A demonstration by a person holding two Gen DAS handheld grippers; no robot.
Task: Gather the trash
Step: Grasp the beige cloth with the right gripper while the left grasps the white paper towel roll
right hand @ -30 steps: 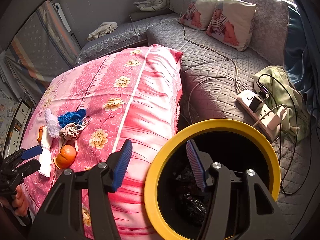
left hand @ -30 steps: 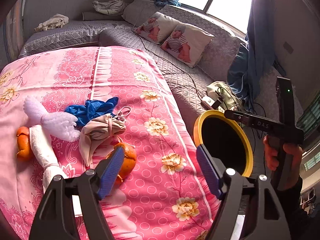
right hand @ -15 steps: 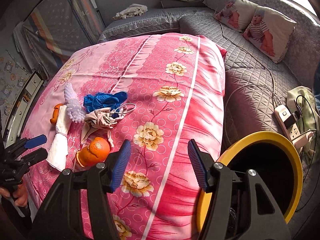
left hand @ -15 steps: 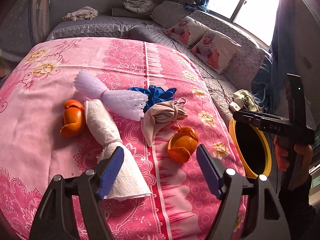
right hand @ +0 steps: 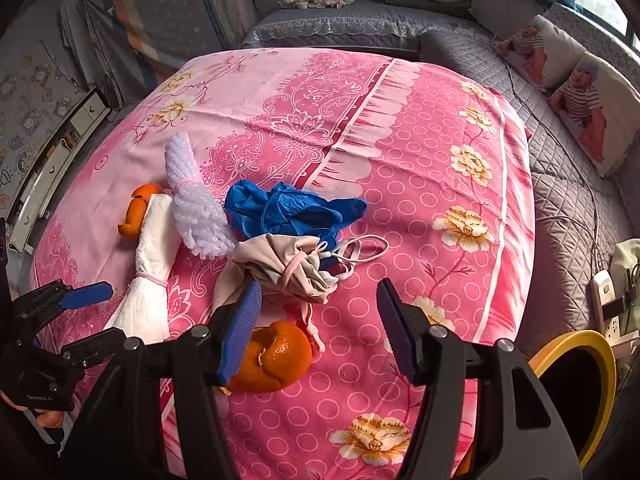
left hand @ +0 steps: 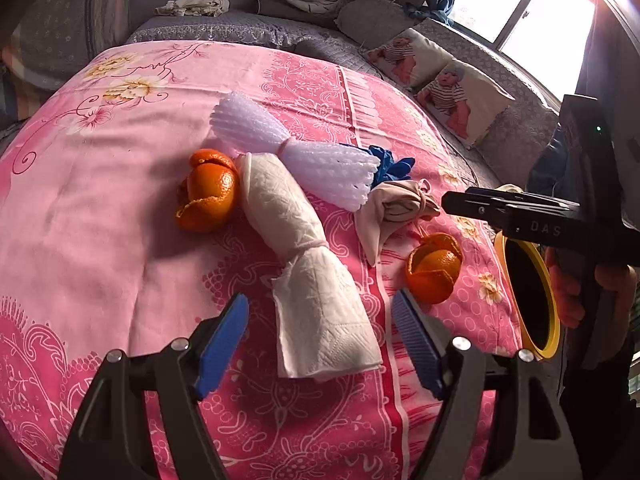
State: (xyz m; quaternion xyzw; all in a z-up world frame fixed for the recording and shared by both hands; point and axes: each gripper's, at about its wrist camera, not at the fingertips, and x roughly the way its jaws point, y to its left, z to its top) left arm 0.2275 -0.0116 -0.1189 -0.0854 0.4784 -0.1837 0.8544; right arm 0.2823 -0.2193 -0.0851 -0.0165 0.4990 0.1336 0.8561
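pink bedspread (left hand: 100, 240) — blue glove (right hand: 288, 208) clear only in rt view

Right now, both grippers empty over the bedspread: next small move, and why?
Probably lower the left gripper onto the tied paper towel: its open jaws already straddle the towel's flared end, nothing is held, and the right gripper is off to the side of the nearest orange peel.

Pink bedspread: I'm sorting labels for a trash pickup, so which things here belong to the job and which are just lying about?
Belong to the job:
tied paper towel
white foam net
blue gloves
beige cloth bundle
two orange peels
yellow-rimmed bin

Just lying about:
baby-print pillows
power strip
crumpled cloth on the grey sofa
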